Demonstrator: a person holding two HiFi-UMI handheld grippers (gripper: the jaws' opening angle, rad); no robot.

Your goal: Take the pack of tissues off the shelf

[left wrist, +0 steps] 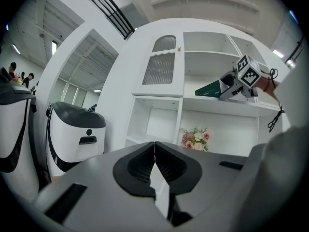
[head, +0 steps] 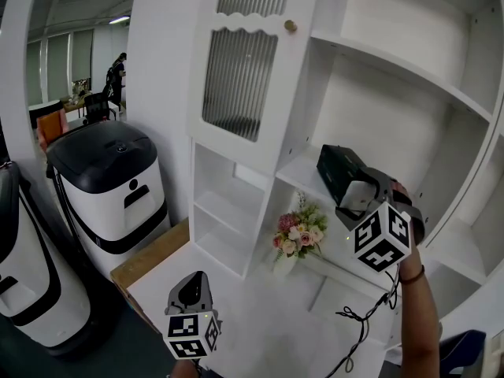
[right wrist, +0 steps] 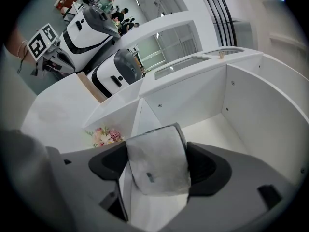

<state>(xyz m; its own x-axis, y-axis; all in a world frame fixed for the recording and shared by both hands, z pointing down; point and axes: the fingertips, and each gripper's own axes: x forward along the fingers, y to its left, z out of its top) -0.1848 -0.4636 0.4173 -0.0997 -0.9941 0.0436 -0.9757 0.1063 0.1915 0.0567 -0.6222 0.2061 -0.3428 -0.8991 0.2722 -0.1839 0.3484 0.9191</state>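
The pack of tissues (head: 340, 170) is a dark green packet lying tilted on the middle shelf (head: 303, 176) of a white cabinet. In the right gripper view its pale grey end (right wrist: 157, 163) fills the gap between the two dark pads and touches both. My right gripper (head: 351, 189) reaches in from the right and is shut on the pack. The left gripper view shows the pack (left wrist: 208, 89) and my right gripper (left wrist: 230, 90) at the upper right. My left gripper (head: 191, 291) hangs low near the white table, shut, with nothing between its fingers (left wrist: 145, 166).
A small bunch of flowers (head: 299, 233) stands on the shelf below the pack. A ribbed-glass cabinet door (head: 236, 77) is at the upper left. White-and-black machines (head: 110, 187) stand on the floor to the left. A black cable (head: 358, 325) trails from my right arm.
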